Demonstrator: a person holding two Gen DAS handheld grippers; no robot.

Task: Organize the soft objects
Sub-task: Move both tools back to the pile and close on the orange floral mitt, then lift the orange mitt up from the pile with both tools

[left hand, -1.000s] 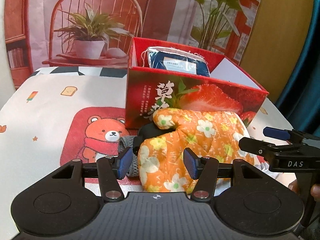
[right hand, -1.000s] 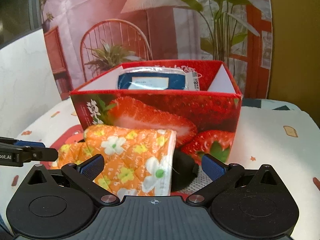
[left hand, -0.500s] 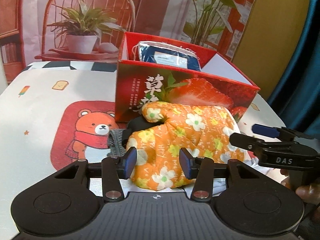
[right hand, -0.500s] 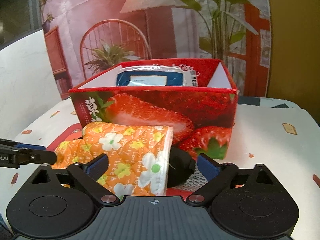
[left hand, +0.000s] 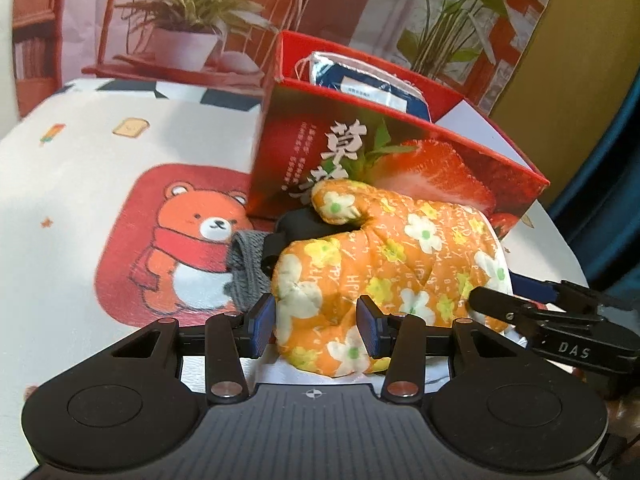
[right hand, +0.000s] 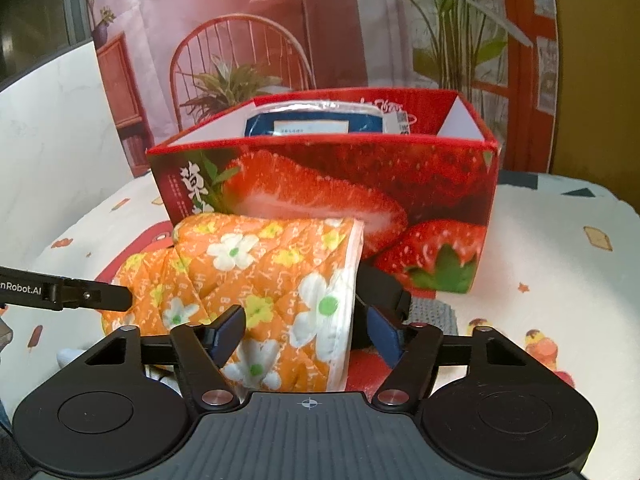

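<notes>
An orange quilted oven mitt printed with white and yellow flowers (left hand: 384,272) is seen lying on the cartoon-printed worktop (left hand: 80,184), against the front of a red strawberry-printed cardboard box (left hand: 400,160) and on top of a black padded item (left hand: 296,224) and a grey knitted piece (left hand: 244,272).

At the left, the mitt's fingertip end is pinched between the jaws of the left gripper (left hand: 316,322), whose blue pads are pressed into the padding. At the right, the cuff end is straddled by the right gripper (right hand: 306,330); its jaws have just been closing, one pad is touching the quilting, and the other is judged not yet seated.

The mitt is expected to be light, thick and floppy, sagging if lifted by one end, so holds at both ends are judged sensible. The white-trimmed cuff offers a firm edge.

Large Chinese characters are printed on the box. "DAS" and "nRobot.AI" can be read on the gripper fingers. A blue plastic-wrapped packet with a white label (right hand: 316,122) is stowed in the box; its label is illegible.
</notes>
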